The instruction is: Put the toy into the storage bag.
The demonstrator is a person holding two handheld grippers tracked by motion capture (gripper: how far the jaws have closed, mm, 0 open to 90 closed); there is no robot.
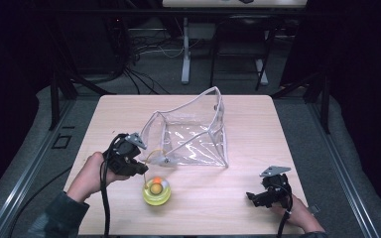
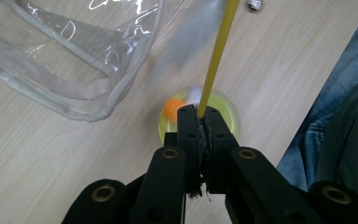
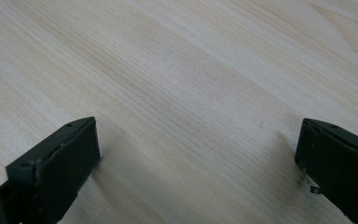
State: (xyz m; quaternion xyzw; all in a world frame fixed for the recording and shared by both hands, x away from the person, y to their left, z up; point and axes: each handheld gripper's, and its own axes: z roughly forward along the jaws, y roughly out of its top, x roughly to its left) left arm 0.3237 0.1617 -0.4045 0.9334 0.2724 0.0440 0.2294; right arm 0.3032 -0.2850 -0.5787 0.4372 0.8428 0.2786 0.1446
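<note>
The pale wood-grain table (image 1: 114, 114) has bare board along its far edge, down the right side and across most of the near right, where nothing stands between the right tool (image 1: 256, 197) and the edges. The clear soft plastic bag with white piped seams (image 1: 193, 131) sits at the middle, its mouth propped open and its walls crinkled and glossy. Just in front of its near left corner rests the round translucent yellow dish (image 1: 157, 192) with a small orange ball (image 1: 156, 188) in it, close to the front edge.

The left tool (image 1: 140, 168), held in the left hand (image 1: 92, 173) with the forearm coming in from the near left, hangs just above the dish; in the left gripper view its black jaws are pinched tight on a thin yellow stick (image 2: 219, 56) that runs up and away from them. The right tool lies low over bare table in the right hand (image 1: 297, 210), jaws spread wide apart.
</note>
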